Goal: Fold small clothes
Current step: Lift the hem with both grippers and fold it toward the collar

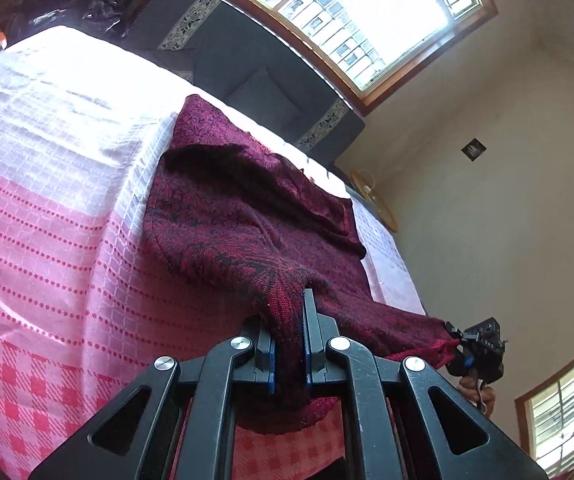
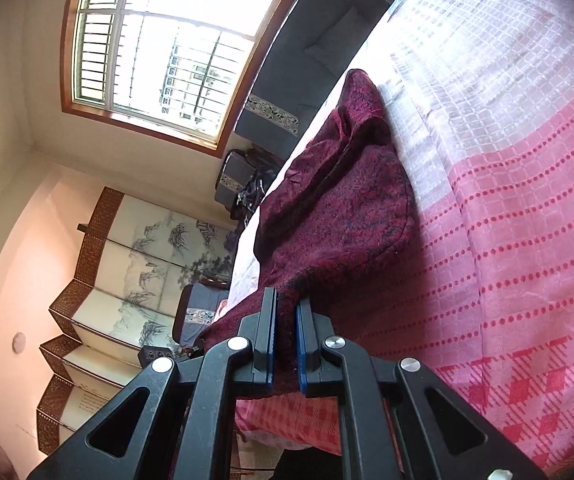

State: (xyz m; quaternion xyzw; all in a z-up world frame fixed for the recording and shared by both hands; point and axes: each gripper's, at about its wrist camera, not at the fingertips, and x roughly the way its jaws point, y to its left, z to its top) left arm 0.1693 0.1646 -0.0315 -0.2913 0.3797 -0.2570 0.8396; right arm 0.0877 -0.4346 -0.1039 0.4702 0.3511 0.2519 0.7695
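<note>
A dark red patterned knit garment (image 1: 239,216) lies on a pink and white checked cloth (image 1: 47,208) that covers the table. My left gripper (image 1: 287,320) is shut on one near corner of the garment and holds it off the cloth. At the lower right of the left wrist view, the right gripper (image 1: 457,336) pinches the other near corner. In the right wrist view my right gripper (image 2: 287,320) is shut on the garment (image 2: 339,208), whose near edge hangs lifted while the far part rests on the cloth (image 2: 527,200).
A dark sofa (image 1: 247,64) with patterned trim stands beyond the table under a bright barred window (image 1: 367,12). A folding screen (image 2: 127,264) with ink paintings stands by the wall at the left of the right wrist view. A hand (image 1: 479,392) holds the right gripper.
</note>
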